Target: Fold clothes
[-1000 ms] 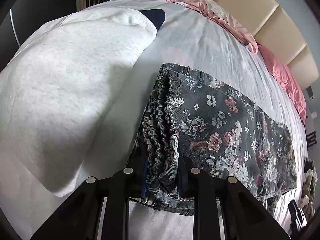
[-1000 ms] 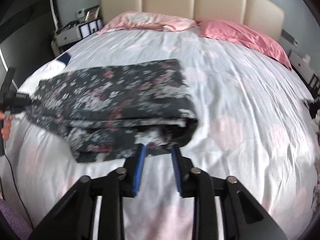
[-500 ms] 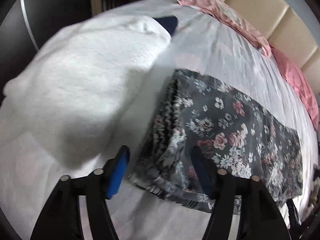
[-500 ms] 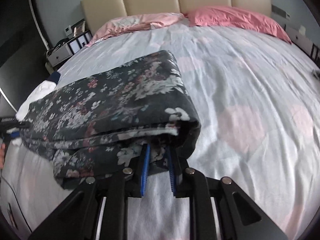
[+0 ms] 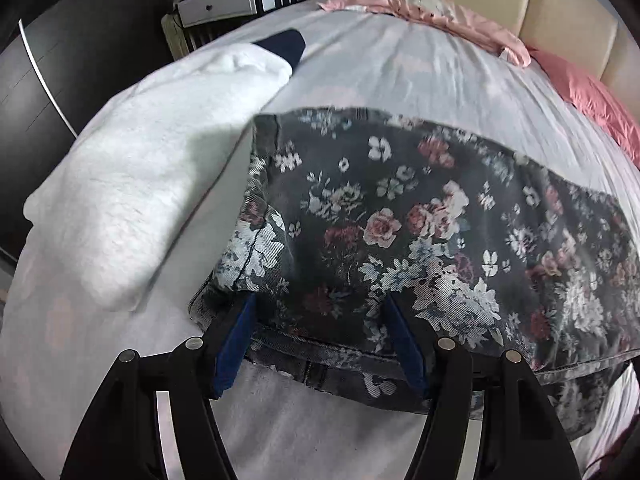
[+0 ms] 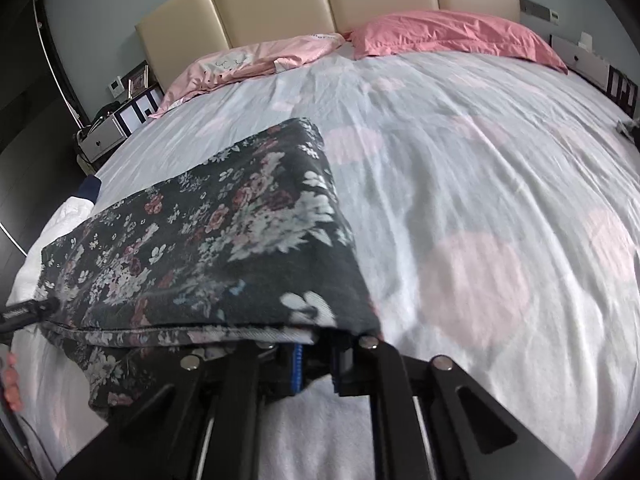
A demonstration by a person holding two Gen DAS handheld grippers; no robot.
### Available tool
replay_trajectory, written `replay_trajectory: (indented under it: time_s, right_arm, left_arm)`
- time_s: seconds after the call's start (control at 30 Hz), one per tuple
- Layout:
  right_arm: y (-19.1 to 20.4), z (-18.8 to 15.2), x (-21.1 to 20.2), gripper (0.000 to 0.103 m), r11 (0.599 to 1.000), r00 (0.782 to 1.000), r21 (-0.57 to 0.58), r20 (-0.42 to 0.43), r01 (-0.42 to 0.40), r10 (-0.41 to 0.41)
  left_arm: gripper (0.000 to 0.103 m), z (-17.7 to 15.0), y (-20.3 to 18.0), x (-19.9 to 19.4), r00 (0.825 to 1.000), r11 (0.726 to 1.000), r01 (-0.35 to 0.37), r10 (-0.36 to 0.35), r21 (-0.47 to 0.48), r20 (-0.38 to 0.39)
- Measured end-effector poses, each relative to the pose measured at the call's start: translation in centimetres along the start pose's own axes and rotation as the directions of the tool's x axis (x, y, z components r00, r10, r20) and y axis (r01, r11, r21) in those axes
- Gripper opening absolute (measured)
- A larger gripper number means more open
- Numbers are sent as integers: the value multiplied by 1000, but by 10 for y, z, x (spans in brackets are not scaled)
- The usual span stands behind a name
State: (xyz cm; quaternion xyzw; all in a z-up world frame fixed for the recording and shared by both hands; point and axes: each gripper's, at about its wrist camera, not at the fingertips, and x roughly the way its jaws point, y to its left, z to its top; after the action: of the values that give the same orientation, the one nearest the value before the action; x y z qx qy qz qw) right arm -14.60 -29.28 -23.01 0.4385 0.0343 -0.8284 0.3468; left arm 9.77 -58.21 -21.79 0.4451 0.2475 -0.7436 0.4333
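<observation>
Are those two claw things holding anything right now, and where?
The right gripper pinches the folded floral garment at its near edge. The left gripper is open, straddling the other end without gripping.

Floral garment (image 5: 420, 216) ribbed, matt cloth; white garment (image 5: 132, 184) fleecy; headboard (image 6: 320, 4) smooth, padded.

Bed (image 6: 460, 152): floral garment (image 5: 400, 216), white sweatshirt (image 5: 152, 184)

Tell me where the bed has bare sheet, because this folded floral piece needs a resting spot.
Widest free patch: the sheet right of the floral garment, reaching up to the pink pillows. A narrower strip lies between garment and pillows. The garment's left side is crowded: the white sweatshirt lies alongside it.
</observation>
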Motion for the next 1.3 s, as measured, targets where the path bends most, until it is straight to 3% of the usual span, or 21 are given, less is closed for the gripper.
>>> replay_trajectory:
  time_s: [0.27,0.4,0.5,0.57,0.63,0.67,0.73,0.93,1.07,1.1,1.17,1.3]
  right_arm:
    - [-21,-14,-24,1,999,1000,47,-17,-20,21]
    - [-53,-13,-32,0,985,995,143,-10,98,-98]
    - [-69,-11,-42,0,975,999,217,1,51,-53]
    - [-58,-9,-48,5,984,1000,176,25,-5,1]
    - [-35,-12,-48,10,996,1000,87,24,-11,9]
    - [-25,-15,-47,23,999,1000,49,17,-2,1]
    - [-9,-20,-42,35,1000,1000,-15,4,13,-13]
    - [-3,-8,-14,37,998,999,-38,-13,49,-50]
    - [-4,1,3,33,997,998,-38,14,60,-60]
    - [-4,2,3,20,997,998,-39,24,67,-66]
    - [-5,3,0,10,996,996,-38,39,77,-75]
    - [9,5,-28,7,984,982,-97,131,151,-137]
  left_arm:
    - [68,-2,-3,8,1000,1000,6,-6,25,-7]
    - [68,-2,-1,10,1000,1000,12,-12,22,-6]
    - [68,-7,-6,6,1000,999,2,-2,33,3]
    - [68,-6,-6,7,1000,999,3,-3,32,4]
    - [68,-6,-6,7,1000,999,7,-7,32,5]
    - [68,-7,-5,6,1000,999,8,-8,33,6]
    - [68,-8,-4,6,1000,999,9,-10,36,9]
    - [68,-9,-2,6,1000,999,14,-15,39,16]
    - [68,-9,-4,8,1000,999,14,-15,41,19]
    - [68,-9,-4,8,1000,999,13,-14,40,20]
    - [68,-9,-5,8,1000,999,9,-10,42,22]
    - [68,-9,-9,6,1000,999,-2,0,55,24]
